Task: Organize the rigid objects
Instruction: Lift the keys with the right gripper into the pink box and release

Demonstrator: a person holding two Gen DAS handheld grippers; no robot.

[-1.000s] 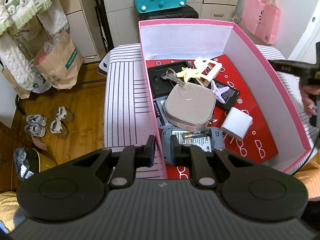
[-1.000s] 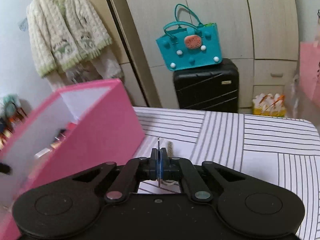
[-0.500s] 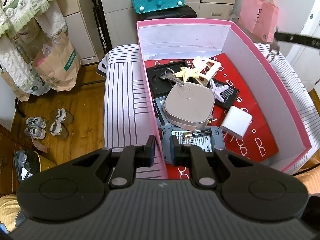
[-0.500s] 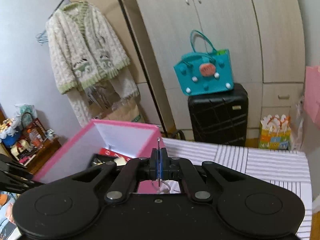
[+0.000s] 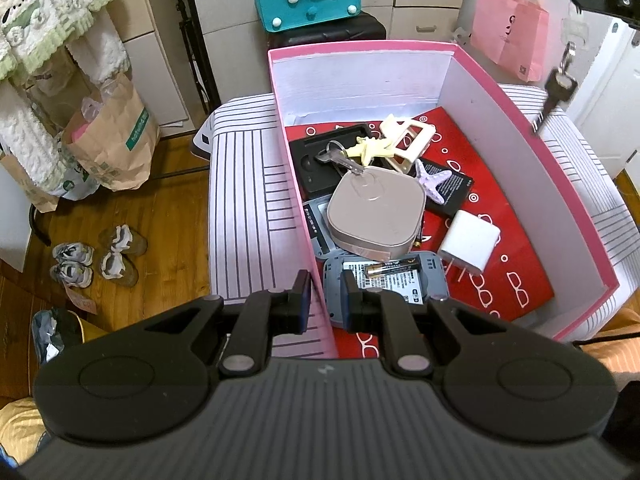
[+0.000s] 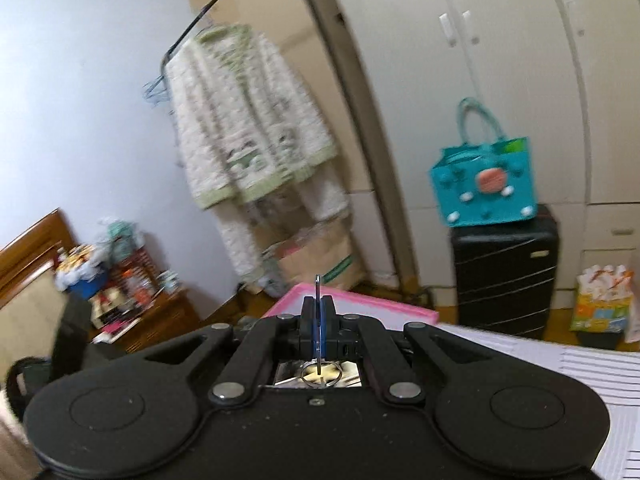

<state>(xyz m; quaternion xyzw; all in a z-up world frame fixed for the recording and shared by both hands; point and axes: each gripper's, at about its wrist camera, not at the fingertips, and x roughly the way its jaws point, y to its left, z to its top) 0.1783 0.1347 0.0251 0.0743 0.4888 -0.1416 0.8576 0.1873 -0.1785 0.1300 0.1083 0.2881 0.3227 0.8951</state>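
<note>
Two grippers were in play here. The right gripper [image 6: 318, 322] had its fingers pressed tight on a thin metal key [image 6: 317, 320], blade poking up edge-on between the pads, with a silver key ring [image 6: 320, 372] hanging below the pinch. From the left wrist view that same key [image 5: 554, 92] looked dark and slim, dangling in the air off the right gripper [image 5: 576, 24], just above the right wall of the pink box [image 5: 560, 184] near its far corner.

The left gripper [image 5: 325, 300] was parted a little with nothing in it, its two fingers sitting either side of the box's left wall at the near end.

Inside the box, on a red liner [image 5: 500, 248] with white doodles, things were piled up: a rounded beige square case [image 5: 376, 216] with another set of keys [image 5: 340, 160] resting on top, a white charger cube [image 5: 470, 246], a grey phone back [image 5: 400, 280] with an AA battery [image 5: 394, 268] lying across it, a lilac starfish [image 5: 432, 184] on a flat black battery [image 5: 452, 186], a yellow starfish [image 5: 370, 148], a cream plastic frame [image 5: 408, 136] and a black tray [image 5: 320, 160].

The box sat on a striped cushion top [image 5: 248, 208].
</note>
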